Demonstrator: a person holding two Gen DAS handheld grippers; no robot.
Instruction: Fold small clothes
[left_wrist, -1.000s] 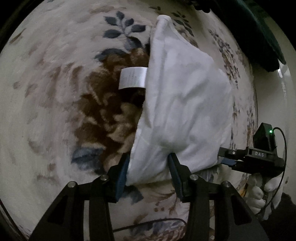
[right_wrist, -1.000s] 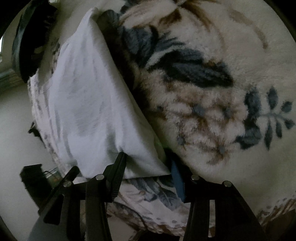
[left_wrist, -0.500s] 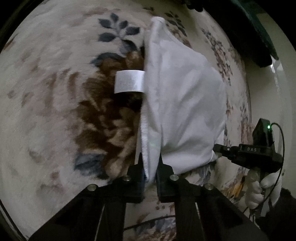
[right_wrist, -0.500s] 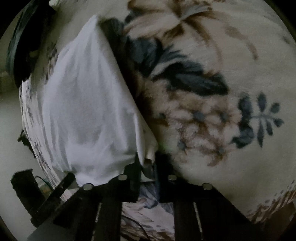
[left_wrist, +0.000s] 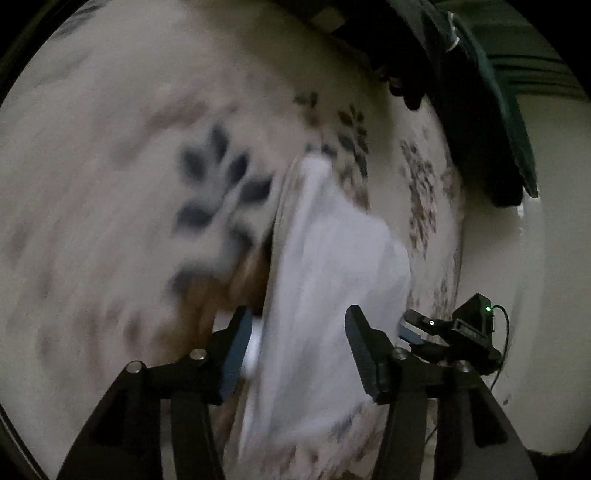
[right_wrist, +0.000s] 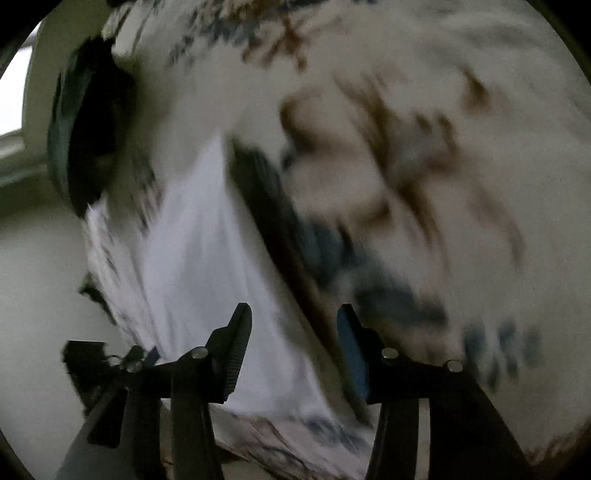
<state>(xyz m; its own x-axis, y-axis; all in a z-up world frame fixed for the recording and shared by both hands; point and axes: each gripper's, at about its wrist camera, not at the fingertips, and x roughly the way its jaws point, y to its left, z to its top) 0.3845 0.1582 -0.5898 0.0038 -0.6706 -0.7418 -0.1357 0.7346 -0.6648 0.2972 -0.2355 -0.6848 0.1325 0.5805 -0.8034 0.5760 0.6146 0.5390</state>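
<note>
**Both hand-held grippers apart over the white cloth**

At the centre of the left wrist view, the white cloth (left_wrist: 332, 295) lies on the floral blanket (left_wrist: 110, 184), blurred by motion. The left hand-held gripper (left_wrist: 299, 332) has its jaws wide apart, with the cloth between them but not clamped. At the lower right of this frame the right hand-held gripper (left_wrist: 410, 328) is near the cloth edge. In the right wrist view its jaws also stand apart above the cloth (right_wrist: 192, 266).
</note>
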